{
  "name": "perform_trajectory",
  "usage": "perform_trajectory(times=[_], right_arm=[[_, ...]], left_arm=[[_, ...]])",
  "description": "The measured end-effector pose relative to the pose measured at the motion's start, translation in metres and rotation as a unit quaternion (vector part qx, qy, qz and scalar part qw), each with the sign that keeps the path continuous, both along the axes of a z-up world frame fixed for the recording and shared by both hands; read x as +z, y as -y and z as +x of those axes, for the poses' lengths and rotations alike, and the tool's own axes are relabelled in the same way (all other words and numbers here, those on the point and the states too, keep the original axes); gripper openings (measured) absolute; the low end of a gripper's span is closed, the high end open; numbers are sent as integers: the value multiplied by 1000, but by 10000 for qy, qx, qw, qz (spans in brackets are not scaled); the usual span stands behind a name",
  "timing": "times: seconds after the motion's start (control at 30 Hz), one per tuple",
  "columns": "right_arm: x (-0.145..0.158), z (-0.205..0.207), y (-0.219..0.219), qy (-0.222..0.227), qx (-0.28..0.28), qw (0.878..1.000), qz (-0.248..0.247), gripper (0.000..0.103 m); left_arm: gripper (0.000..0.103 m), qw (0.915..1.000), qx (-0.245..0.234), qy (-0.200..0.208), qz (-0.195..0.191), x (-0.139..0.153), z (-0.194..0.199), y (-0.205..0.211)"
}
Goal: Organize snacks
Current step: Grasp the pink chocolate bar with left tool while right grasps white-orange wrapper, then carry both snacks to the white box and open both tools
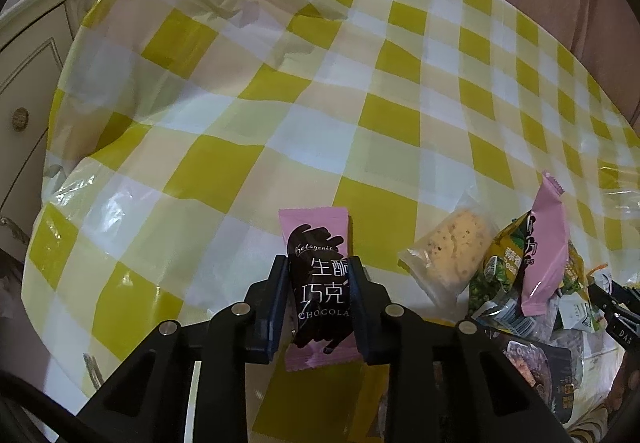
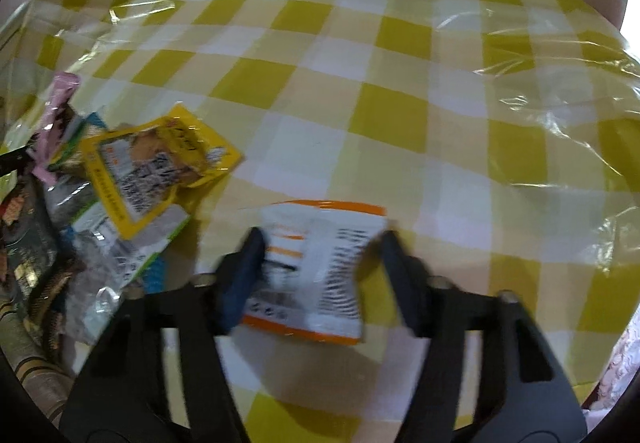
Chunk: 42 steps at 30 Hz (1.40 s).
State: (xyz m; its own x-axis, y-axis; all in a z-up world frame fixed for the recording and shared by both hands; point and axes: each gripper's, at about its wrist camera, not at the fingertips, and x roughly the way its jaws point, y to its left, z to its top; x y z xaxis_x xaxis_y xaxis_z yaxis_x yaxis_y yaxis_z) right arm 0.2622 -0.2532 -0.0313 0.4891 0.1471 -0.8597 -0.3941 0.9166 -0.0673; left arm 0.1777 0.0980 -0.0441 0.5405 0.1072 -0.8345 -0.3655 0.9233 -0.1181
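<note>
A pink chocolate packet (image 1: 316,283) with dark print stands upright between the dark blue pads of my left gripper (image 1: 318,277), which is shut on its middle, just above the yellow checked tablecloth (image 1: 240,123). In the right wrist view, a white packet with orange edges (image 2: 316,271) sits between the fingers of my right gripper (image 2: 322,255). Both pads touch its sides, and the picture is blurred there. Left of it lies a pile of snacks topped by a yellow packet (image 2: 160,163).
Right of the left gripper lie a clear-wrapped biscuit (image 1: 452,255), a second pink packet (image 1: 546,243), a green packet (image 1: 500,267) and a dark packet (image 1: 536,359). A cream cabinet (image 1: 28,63) stands off the table's left edge. Clear plastic film covers the cloth (image 2: 400,83).
</note>
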Motion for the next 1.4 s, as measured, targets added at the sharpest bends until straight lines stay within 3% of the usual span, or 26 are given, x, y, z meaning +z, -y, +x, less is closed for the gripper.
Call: perform_trajectory(times=[0.17,0.4,0.73,1.13,1.4], right_arm=[[1,-5,1,110,-111,9998,-115,46],[23,-20,25,482,-620,9968,125,46],[43,-55,51,592,-1044,9919,403,46],[55,-102,98,505,-1485,9845,787,46],[59,-141,139,466,-1787,9792,835,46]], left_arm=[[29,9997,70,207,98,11,-8,1],[29,9977,173,596,275,34,-26,9],[29,9946,-10,985,335,65,-53,50],[29,9897,-819,1160,206,81,-75,132],[29,9788,-1703,1137,-29,83,-83,212]])
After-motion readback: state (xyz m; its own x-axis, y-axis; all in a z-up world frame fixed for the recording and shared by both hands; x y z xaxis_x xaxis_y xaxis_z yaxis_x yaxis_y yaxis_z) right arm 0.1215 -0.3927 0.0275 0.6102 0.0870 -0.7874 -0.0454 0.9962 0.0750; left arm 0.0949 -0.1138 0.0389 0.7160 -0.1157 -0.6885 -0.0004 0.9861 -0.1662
